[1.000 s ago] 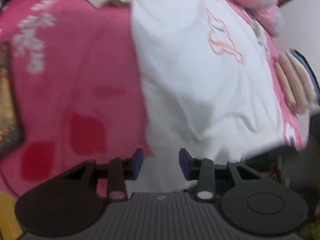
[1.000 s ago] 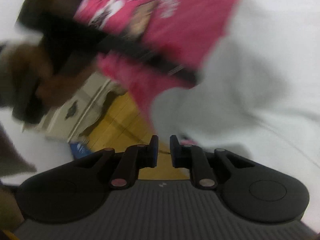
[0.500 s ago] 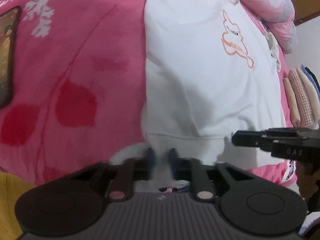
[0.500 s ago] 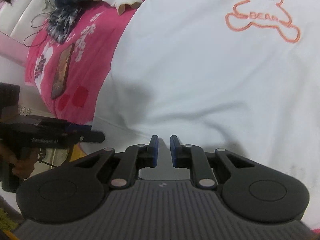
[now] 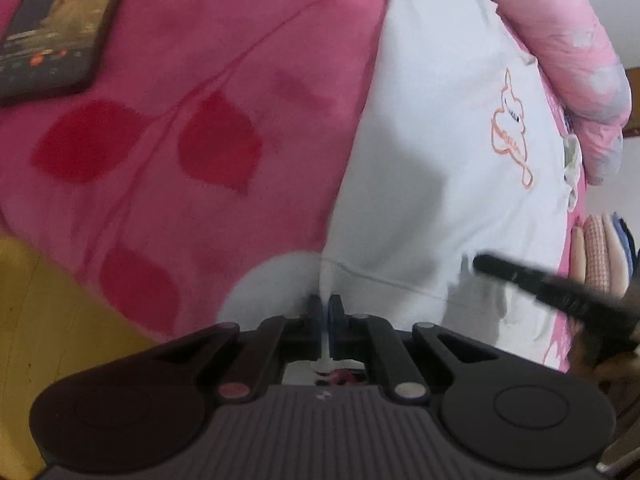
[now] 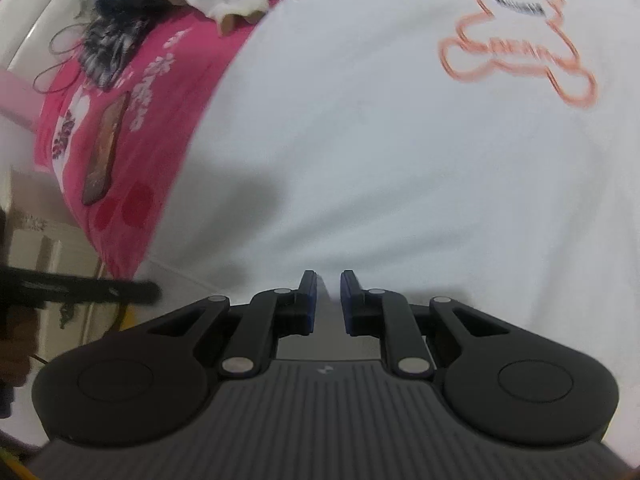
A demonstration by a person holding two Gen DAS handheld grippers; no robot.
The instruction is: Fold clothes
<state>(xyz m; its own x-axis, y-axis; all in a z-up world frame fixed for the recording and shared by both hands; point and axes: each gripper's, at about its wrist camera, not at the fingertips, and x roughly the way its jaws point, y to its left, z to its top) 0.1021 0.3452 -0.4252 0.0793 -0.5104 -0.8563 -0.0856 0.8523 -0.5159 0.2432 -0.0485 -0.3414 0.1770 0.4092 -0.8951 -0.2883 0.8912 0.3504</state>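
At 6 o'clock of the left view, my left gripper (image 5: 325, 312) was clamped on the hem corner of the white sweatshirt (image 5: 436, 152), which lay flat on the pink bedspread (image 5: 192, 128), probably to lift that corner for a fold. My right gripper (image 6: 328, 292) sat low at the hem, pads narrowly apart; couldn't tell if cloth was pinched.

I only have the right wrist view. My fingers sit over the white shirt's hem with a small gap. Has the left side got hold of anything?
Observer: Yes. The left gripper is shut on the white shirt at its hem corner.
Operator: Anything beyond the shirt's right side?
Observer: A stack of folded clothes lies there on the pink blanket.
Operator: And the right gripper?
Observer: Its black tip reaches the hem; I cannot tell its grip.
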